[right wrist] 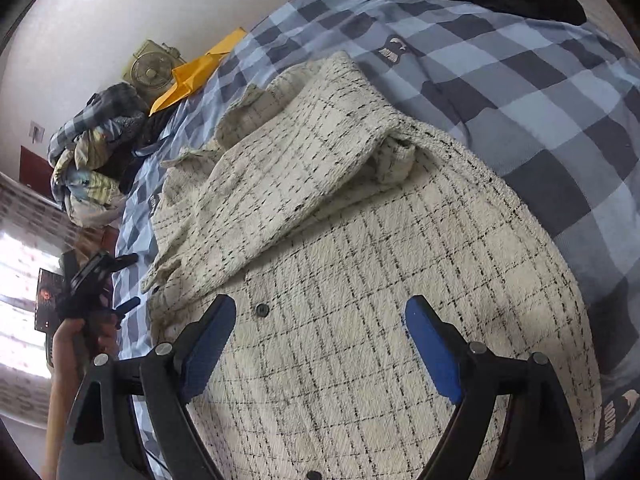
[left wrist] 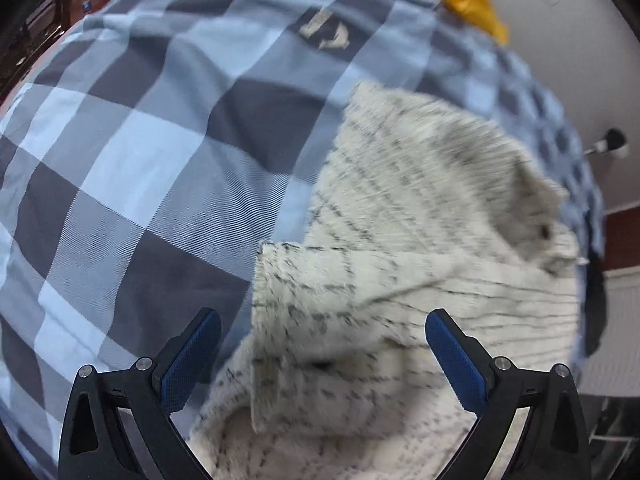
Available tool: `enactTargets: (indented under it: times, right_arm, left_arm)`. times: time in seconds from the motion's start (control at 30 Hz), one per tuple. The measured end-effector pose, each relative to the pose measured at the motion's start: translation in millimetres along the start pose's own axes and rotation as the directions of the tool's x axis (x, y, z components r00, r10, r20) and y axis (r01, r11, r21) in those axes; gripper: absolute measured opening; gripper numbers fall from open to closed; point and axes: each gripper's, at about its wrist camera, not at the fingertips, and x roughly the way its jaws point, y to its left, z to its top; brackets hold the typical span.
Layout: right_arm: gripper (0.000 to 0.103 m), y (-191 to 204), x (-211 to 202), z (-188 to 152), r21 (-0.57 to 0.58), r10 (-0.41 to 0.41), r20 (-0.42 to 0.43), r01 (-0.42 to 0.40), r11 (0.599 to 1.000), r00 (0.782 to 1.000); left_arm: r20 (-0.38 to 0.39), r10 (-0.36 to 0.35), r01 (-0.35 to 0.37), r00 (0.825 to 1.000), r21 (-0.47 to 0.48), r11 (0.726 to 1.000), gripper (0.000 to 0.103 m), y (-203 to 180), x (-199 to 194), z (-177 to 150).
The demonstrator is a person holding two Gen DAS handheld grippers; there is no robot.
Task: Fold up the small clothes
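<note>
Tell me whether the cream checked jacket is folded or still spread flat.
Partly folded: on the cream checked jacket one sleeve lies across its body, the rest spread on the checked bedcover.

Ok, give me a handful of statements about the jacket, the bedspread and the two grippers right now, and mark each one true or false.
1. The cream checked jacket lies on a blue checked bedspread. True.
2. The right gripper is clamped on a sleeve. False: its jaws stand wide open above the jacket, with nothing between them.
3. One sleeve is folded across the jacket's body. True.
4. The left gripper is shut. False: its jaws are open over the jacket.
5. A pile of clothes sits at the bed's edge near the wall. True.
6. The jacket is plain red. False: cream with dark lines.
</note>
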Motion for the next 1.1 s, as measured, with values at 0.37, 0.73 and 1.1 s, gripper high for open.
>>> enactTargets:
  times: [0.37,0.73,1.1]
  right_arm:
    - [0.085,-16,-2,-4,0.073,0.060,-0.034,-0.058,0.996,0.998]
    - [0.085,-26,-7,-4,0.102,0.045,-0.015,-0.043,0.994,0.999]
    - [0.085,-30,-8,-2,0.125,0.043,-0.019,-0.040,0.991,0.999]
  left_arm:
    - [0.069,-0.047,0.038,0.997,0.130,0.991,0.008,-25,-24,8]
    - [0.300,-0.221,0.159,0.928,0.218,0.963,0.007,-38,-104,38]
    - [0.203,-0.045,0.031,0.978,0.072,0.997,0.102,11,-55,43]
